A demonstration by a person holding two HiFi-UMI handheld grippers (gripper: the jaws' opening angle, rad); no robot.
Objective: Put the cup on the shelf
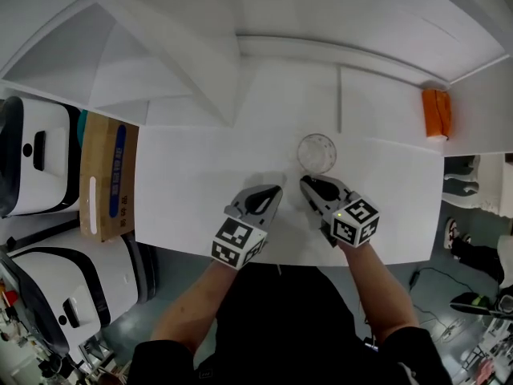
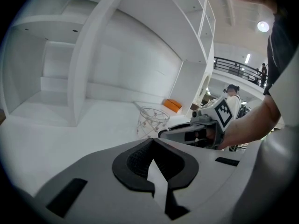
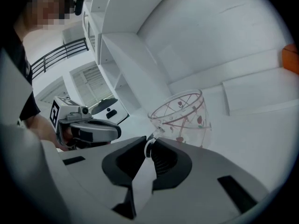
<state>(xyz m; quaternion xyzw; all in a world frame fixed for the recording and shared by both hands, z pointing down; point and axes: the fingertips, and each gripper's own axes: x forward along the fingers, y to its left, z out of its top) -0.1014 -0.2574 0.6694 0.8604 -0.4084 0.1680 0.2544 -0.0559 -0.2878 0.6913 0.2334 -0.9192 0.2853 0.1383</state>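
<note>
Glass cup (image 1: 317,152) stands on the white table (image 1: 184,215). Head view: cup just off frame centre toward 1 o'clock. Right gripper (image 1: 305,182) is at the cup's 6 o'clock, tips right at its near side. Left gripper (image 1: 277,189) sits just beside the right one, at the cup's 7 o'clock, not touching the cup. White shelf (image 1: 160,70) with open bays at 10–11 o'clock. Orange block (image 1: 437,112) at 2 o'clock, cardboard box (image 1: 108,175) at 9 o'clock off the table edge. Jaw state not readable from up here, and the cup looks plain.

Left gripper view: own jaws closed tip to tip, nothing between them. Cup at 12 o'clock ahead, clear of the tips. Right gripper comes in from 3 o'clock and reaches the cup's near side. Shelf bays fill 9–12 o'clock. The contact point on the cup is hidden from this side.

Right gripper view: only view showing the grip. Jaws nearly together, clamped at the tips on the cup's thin glass handle (image 3: 147,148). Cup body at 1 o'clock of the tips, red flower pattern visible. Left gripper at 9 o'clock, jaws together.
</note>
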